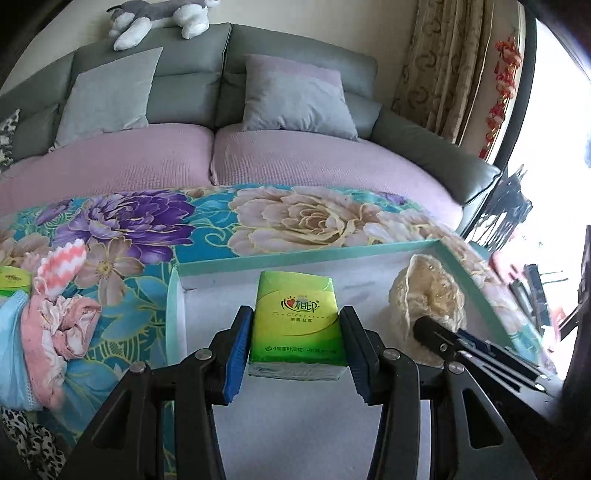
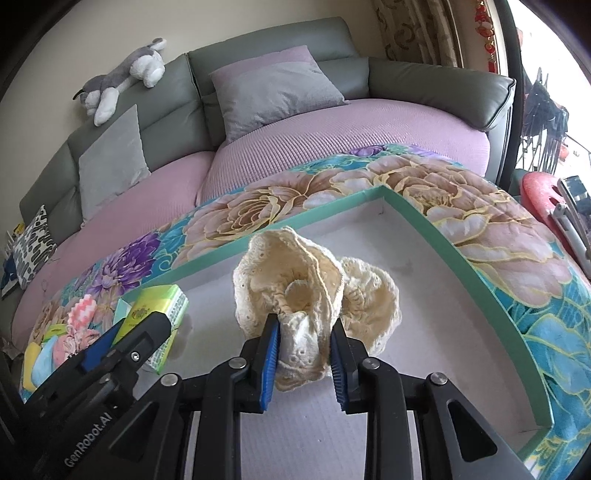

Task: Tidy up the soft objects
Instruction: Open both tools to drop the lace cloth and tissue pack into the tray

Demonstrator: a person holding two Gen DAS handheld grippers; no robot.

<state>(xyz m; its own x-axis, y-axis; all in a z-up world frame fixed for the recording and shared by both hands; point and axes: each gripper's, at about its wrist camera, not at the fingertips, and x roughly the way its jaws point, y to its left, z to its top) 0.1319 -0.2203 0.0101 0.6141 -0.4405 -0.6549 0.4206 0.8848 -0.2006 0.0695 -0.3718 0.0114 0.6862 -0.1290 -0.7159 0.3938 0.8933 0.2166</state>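
My left gripper is shut on a green tissue pack and holds it inside the teal-rimmed white tray. My right gripper is shut on a cream crocheted lace cloth over the same tray. The cloth lies right of the pack in the left wrist view, with the right gripper's finger on it. The pack and the left gripper show at the left in the right wrist view.
A pile of soft items, pink cloth, a zigzag pink sock and a blue cloth, lies on the floral table cover left of the tray. Behind is a sofa with grey pillows and a plush husky.
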